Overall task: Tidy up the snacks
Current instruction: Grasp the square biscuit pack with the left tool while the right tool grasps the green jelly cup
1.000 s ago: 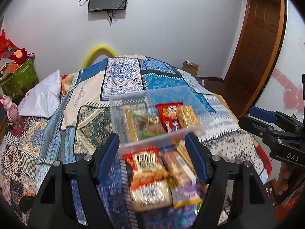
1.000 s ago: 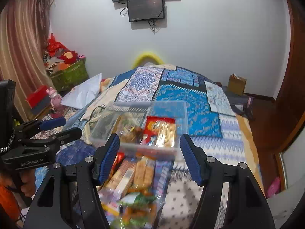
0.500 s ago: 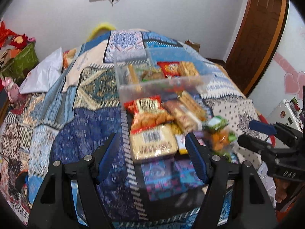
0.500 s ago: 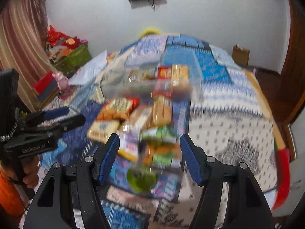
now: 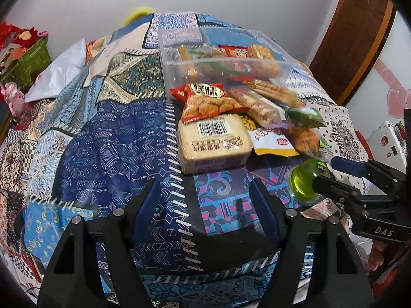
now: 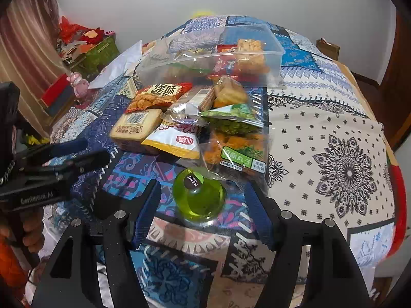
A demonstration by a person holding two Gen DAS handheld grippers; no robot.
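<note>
both sets of tongs are being held apart and empty above the bed. the left tongs [image 5: 205, 205] are standing at a middling gap over bare quilt [image 5: 108, 138], with nothing between the pads. the right tongs [image 6: 203, 210] are being opened a little wider at this moment, and the green jelly cup [image 6: 199, 196] is being framed between the pads without being touched.

the snacks are lying in a loose heap on the quilt, just in front of the clear plastic box [image 6: 272, 59], which is already holding a few packets. nearest the left tongs, the tan biscuit pack [image 5: 214, 143] is lying flat, with the red snack bag [image 5: 208, 97] overlapping its far edge. a white and yellow pouch [image 6: 177, 138] and a green-labelled clear packet [image 6: 239, 154] are piled just beside the cup.

the cup is judged to be the next thing to be taken. being round, glossy and seated on soft bedding, it is likely to be squeezed out sideways or rolled if the pads are closed off-centre. the crinkled edge of the clear packet, lying against it, is at risk of being pinched along with it and dragged.
</note>
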